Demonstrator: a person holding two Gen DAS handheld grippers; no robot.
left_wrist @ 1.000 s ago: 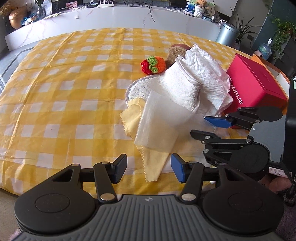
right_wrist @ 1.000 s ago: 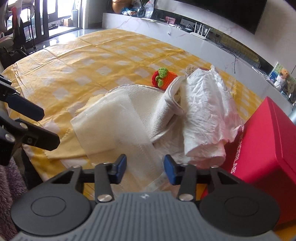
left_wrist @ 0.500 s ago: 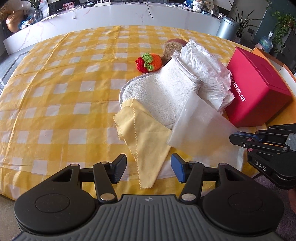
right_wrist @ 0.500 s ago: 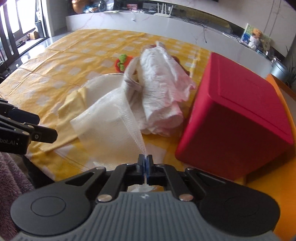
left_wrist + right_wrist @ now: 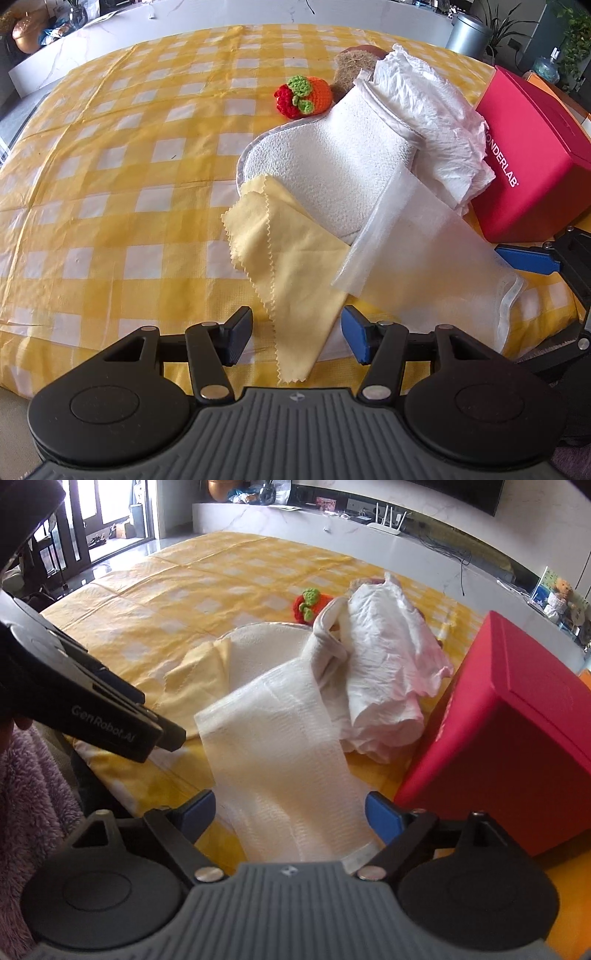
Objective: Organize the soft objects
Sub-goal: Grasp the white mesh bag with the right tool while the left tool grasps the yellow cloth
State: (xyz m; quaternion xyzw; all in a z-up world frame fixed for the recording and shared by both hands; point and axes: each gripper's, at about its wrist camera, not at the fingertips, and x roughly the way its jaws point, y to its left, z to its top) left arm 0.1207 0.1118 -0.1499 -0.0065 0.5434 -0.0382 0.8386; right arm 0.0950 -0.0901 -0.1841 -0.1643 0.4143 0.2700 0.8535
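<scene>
Left gripper has its jaws apart, nothing clamped; the pointed tip of the yellow cloth hangs over the table edge in the gap between them, pads not pressing it. Right gripper jaws are opening, spread wide, with the sheer white mesh cloth lying loose between them, not pinched. Mesh cloth drapes from the pile toward the near table edge, overlapping the yellow cloth and the white terry towel. Towel leans up against a crumpled white diaper-like bundle. Crocheted red-and-orange fruit toy sits on the table just behind the towel, next to a brown fibrous pad. Red box stands to the right of the pile, touching the bundle. All on a table with a yellow checked tablecloth. Fuzzy purple sleeve at left in the right wrist view.
</scene>
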